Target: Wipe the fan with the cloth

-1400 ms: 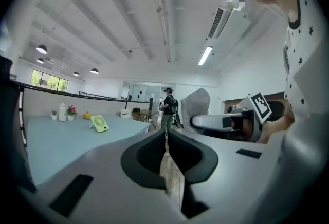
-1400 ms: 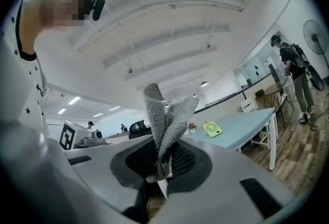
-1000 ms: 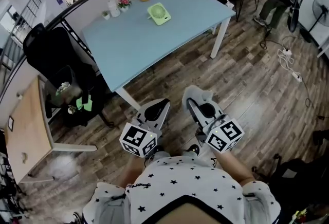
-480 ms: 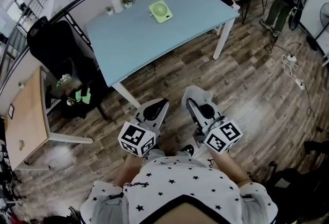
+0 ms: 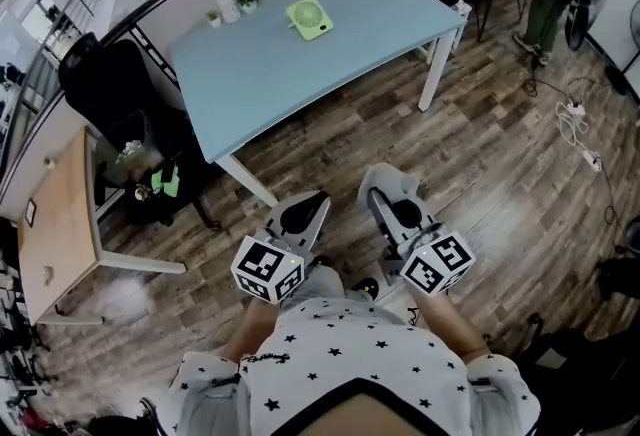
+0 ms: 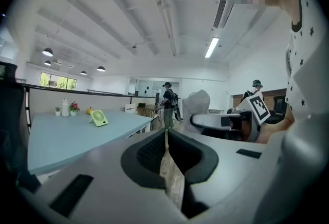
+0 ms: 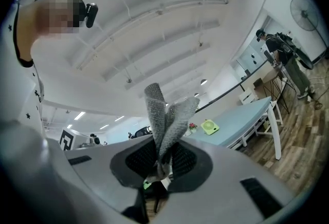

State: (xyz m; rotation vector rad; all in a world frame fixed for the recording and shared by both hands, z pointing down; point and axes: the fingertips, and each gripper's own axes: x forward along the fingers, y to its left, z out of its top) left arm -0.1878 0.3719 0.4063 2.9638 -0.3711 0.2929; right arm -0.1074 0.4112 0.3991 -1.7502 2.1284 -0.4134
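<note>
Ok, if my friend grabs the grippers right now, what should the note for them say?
Grippers: the left gripper is shut and empty. The right gripper is shut on the cloth, which sticks up from its jaws.
Things: the fan sits on the far side of the table. Both grippers are over the floor, apart from the table.
Done: cloth in grip.
Left: go to the table and wipe the fan.

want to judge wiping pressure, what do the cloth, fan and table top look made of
Cloth: grey textile, seemingly microfibre or knit; coarse waffle-like weave shows.
Fan: pale green, likely plastic; smooth, even colour.
Table top: pale blue, smooth, matte; probably laminate, unsure.
</note>
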